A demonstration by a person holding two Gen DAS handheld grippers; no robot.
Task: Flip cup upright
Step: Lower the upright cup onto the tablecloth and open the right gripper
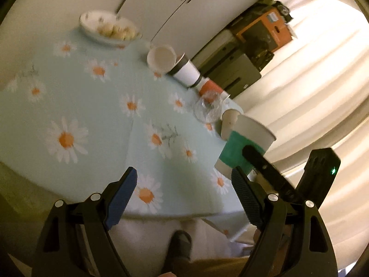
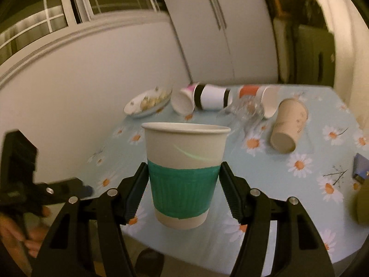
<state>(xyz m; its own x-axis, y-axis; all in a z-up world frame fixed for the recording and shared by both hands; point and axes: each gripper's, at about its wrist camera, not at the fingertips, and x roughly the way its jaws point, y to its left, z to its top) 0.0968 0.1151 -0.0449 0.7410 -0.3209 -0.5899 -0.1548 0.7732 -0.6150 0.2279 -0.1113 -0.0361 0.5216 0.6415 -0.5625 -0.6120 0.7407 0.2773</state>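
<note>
While the green-banded paper cup (image 2: 185, 177) stands mouth-up between the jaws of the right gripper (image 2: 184, 189), which clamp its ribbed band on both sides, its base hangs just above the near edge of the daisy-print worktop (image 2: 265, 168). The left gripper (image 1: 184, 191) hovers over that same near edge with its jaws wide apart and nothing between them. Along the far edge lie several toppled paper cups (image 2: 287, 124), a tipped clear glass (image 2: 248, 110) and a dish of food (image 2: 148, 102).

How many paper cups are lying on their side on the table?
4: pink-patterned cup, black-and-white cup, orange-banded cup, beige cup, all in the far row. The clear glass may hide more.
</note>
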